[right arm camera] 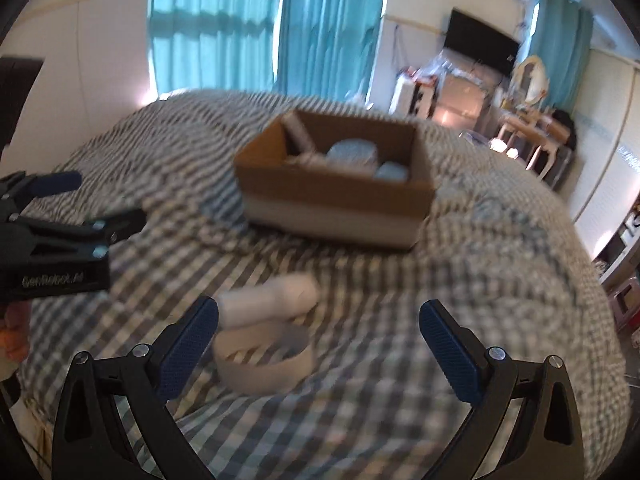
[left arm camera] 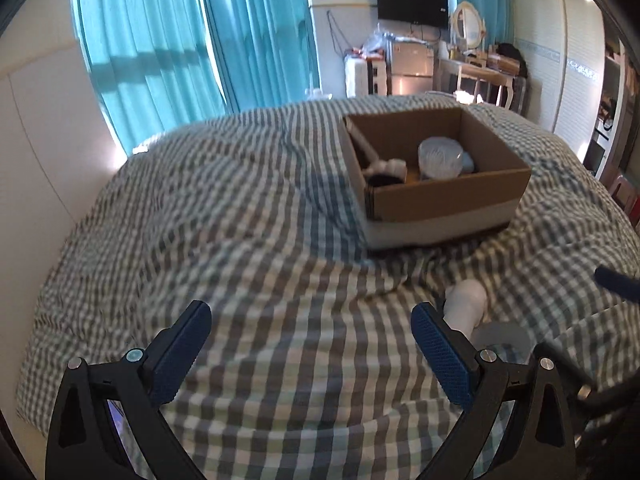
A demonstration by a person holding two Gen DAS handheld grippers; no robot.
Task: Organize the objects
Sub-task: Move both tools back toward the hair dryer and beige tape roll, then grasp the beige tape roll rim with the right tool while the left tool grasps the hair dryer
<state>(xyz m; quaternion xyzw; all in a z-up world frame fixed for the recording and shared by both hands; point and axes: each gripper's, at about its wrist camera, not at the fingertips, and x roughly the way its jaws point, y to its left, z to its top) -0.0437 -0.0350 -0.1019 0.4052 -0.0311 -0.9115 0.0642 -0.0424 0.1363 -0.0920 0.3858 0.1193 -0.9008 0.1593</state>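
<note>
A brown cardboard box (left arm camera: 448,196) (right arm camera: 332,196) sits on the checked bedspread. Inside it lie a clear round container (left arm camera: 440,158), a pale blue item (left arm camera: 467,162) and a white brush-like thing (left arm camera: 386,168). Nearer, a white bottle (left arm camera: 466,300) (right arm camera: 272,296) lies on its side against a roll of clear tape (left arm camera: 502,338) (right arm camera: 264,354). My left gripper (left arm camera: 311,346) stands open over bare bedspread, the bottle just beyond its right finger. My right gripper (right arm camera: 319,344) is open too, with the tape and bottle between its fingers toward the left one. The right view is blurred.
The bed (left arm camera: 240,220) fills both views, with a white wall to the left and teal curtains (left arm camera: 172,48) behind. Beyond the bed stand a small fridge (left arm camera: 412,66), a wall television (left arm camera: 412,2) and a dressing table with a mirror (left arm camera: 480,72). Wardrobe doors (left arm camera: 560,48) line the right.
</note>
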